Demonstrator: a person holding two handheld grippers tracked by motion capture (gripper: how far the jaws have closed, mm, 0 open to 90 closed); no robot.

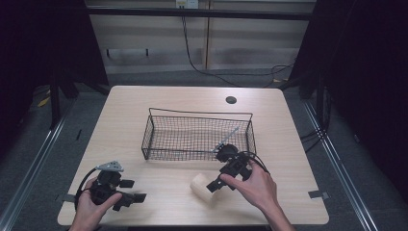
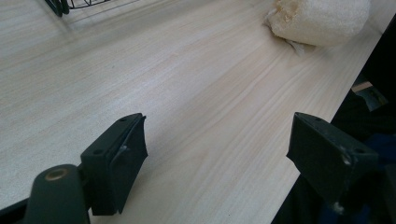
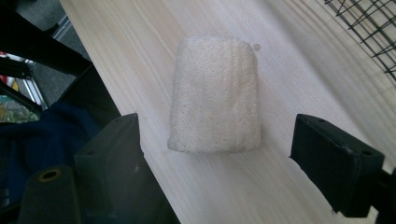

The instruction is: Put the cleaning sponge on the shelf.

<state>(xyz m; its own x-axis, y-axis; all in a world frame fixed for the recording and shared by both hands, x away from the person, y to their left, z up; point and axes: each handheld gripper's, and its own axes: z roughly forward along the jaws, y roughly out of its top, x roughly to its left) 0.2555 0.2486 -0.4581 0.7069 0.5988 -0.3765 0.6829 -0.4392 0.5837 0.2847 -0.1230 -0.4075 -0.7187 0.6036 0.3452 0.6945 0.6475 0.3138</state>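
High view: a pale loofah roll [image 1: 201,188] lies on the table [image 1: 144,110] near the front edge, outside the wire basket [image 1: 197,137]; nothing seems done yet. The right gripper [image 1: 214,186], jaws parted, sits just beside it.

Left gripper view: the left gripper [image 2: 215,154] rests wide open, empty.

Right gripper view: the roll's long axis runs straight away, between the spread jaws.

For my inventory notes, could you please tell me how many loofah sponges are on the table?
1. The loofah sponge lies on the table near its front edge, outside the wire basket, just ahead of the right gripper.
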